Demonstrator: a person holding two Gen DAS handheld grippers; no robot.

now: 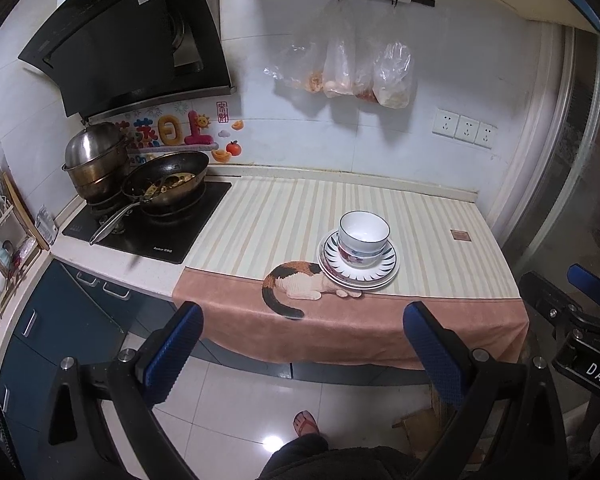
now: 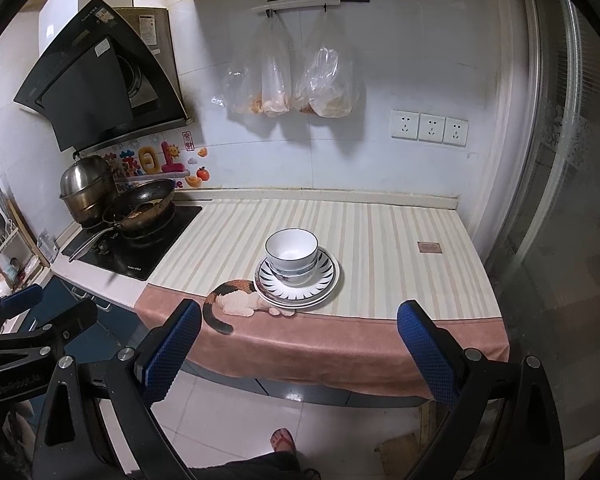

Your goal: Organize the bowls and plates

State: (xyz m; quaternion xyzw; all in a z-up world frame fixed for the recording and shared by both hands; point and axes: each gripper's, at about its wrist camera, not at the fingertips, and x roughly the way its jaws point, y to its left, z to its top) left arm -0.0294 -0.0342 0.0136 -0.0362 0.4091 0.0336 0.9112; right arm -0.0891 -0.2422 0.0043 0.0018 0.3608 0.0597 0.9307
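1. Sitting right of centre in the left wrist view, the stacked bowls (image 1: pixel 364 240) nest one inside another on the stacked plates (image 1: pixel 358 270), whose top plate has a dark-striped rim.
2. In the right wrist view the same bowls (image 2: pixel 292 256) and plates (image 2: pixel 296 280) lie at mid-frame, near the front edge of the striped cloth (image 2: pixel 380 240).
3. The cloth covers the counter and its pink border hangs over the front edge; a printed cat (image 2: pixel 236 300) lies just left of the plates, touching their rim in the picture.
4. The left gripper (image 1: pixel 304 344) fills the bottom of its frame, jaws spread wide and holding nothing, well short of the counter and over the floor.
5. The right gripper (image 2: pixel 298 344) is likewise released, its blue pads (image 2: pixel 172 352) far apart, with the plates seen between and beyond them.
6. At left of both views a frying pan (image 1: pixel 166 178) with food sits on the black hob (image 1: pixel 148 228), beside a steel pot (image 1: pixel 94 160).
7. Plastic bags (image 2: pixel 288 80) hang from a wall rail in the upper middle.
8. Three wall sockets (image 2: pixel 430 126) sit at right.
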